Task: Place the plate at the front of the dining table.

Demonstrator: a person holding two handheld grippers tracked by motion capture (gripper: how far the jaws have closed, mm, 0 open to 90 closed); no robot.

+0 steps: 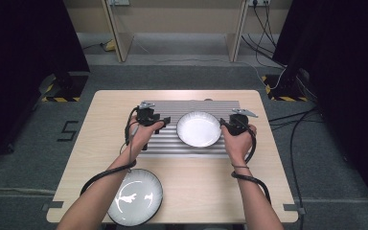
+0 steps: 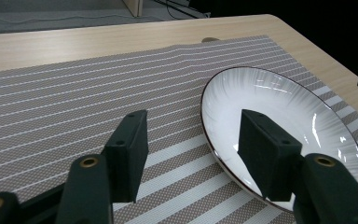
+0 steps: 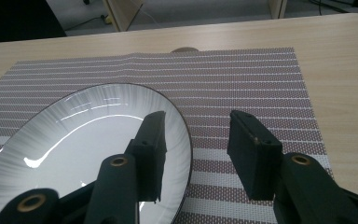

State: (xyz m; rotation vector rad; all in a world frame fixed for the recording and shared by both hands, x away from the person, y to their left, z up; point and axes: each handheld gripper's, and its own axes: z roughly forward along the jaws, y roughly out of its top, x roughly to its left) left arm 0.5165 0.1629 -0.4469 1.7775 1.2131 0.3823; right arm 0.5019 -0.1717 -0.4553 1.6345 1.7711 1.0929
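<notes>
Two hand-held grippers flank a white plate (image 1: 199, 128) that lies on a grey striped placemat (image 1: 165, 143) at the far middle of the wooden desk (image 1: 100, 143). The left gripper (image 1: 164, 120) stands just beside the plate's left rim, the right gripper (image 1: 224, 125) just beside its right rim. In the left gripper view the fingers (image 2: 130, 149) stand wide apart, one over the bare mat and the other over the plate's rim, with nothing pressed between them. In the right gripper view the fingers (image 3: 254, 151) are likewise spread, one over the plate's edge and one over the mat; whether either pad brushes the rim cannot be told from this angle. The plate rests flat, its dark thin edge fully on the mat. A second, glossier plate (image 1: 135, 196) sits on the near left of the desk, well apart from the mat, beside the person's left forearm (image 1: 93, 203)
</notes>
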